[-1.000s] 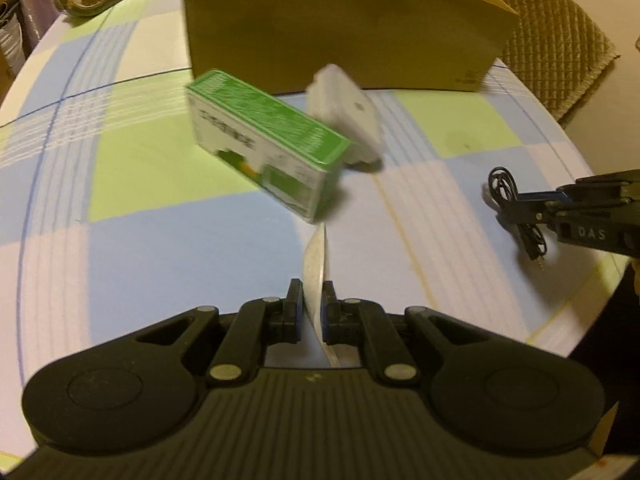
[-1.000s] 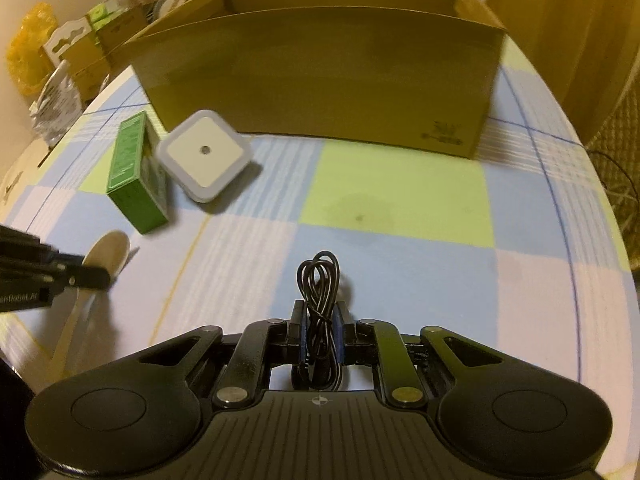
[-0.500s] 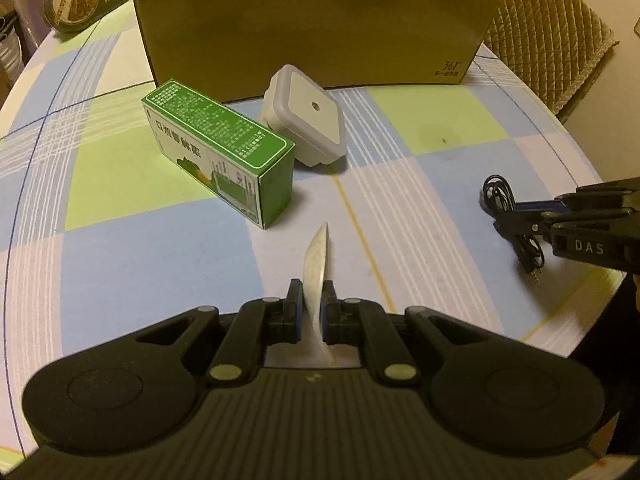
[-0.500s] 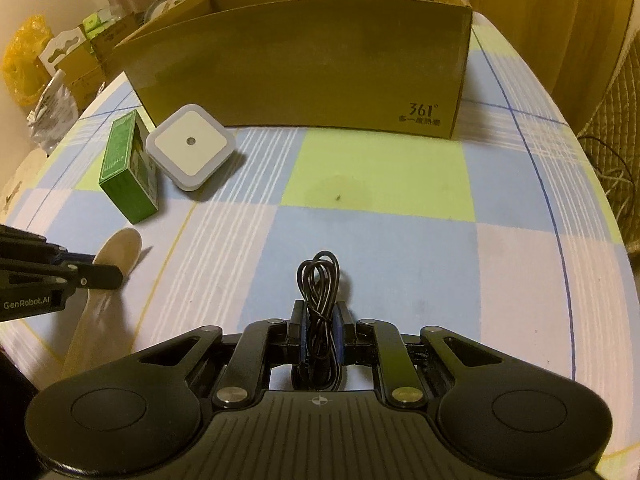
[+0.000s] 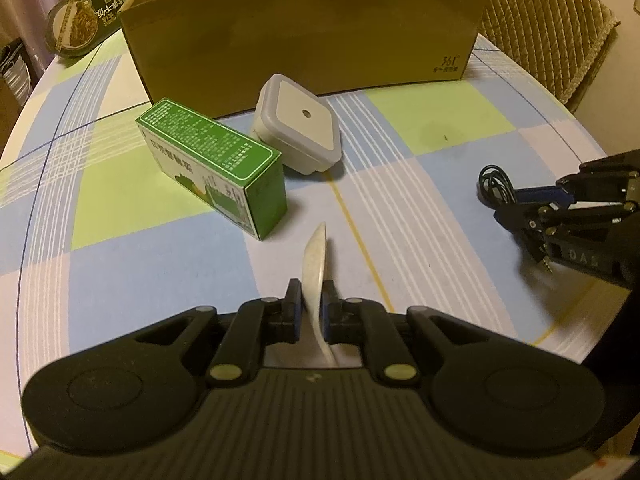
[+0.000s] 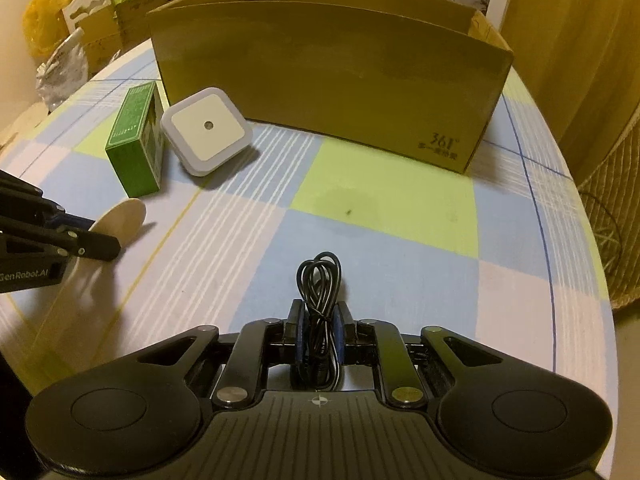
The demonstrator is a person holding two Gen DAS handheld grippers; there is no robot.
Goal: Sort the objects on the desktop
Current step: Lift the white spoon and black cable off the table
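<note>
Here, one big brown box (image 6: pixel 328 80) stands on the checked table (image 6: pixel 392 200). It is open at the top. Its tall front wall hides the inside, so I cannot tell what is in it.

In front of the box, near its left end, lie two things. One is a green carton (image 5: pixel 216 164). One is a white square night light (image 5: pixel 300 124). The carton and the light are side by side and look like they touch. The light sits just in front of the box wall.

There are two claws. The left claw (image 5: pixel 312 304) is clenched on one pale spoon (image 5: pixel 314 256). The spoon stands on its edge between the pads, and its round end points toward the carton. It is in front of the box, nearer to us than the carton.

The right claw (image 6: pixel 319 320) is clenched on one black cable (image 6: pixel 320 280), wound in a small bundle. The loops stick out past the pads, above the table. It is well apart from the box, out in front of its middle.

To the left of the box lies one round dark food tub (image 5: pixel 84 20). To the right of the box is one woven chair (image 5: pixel 548 28).
</note>
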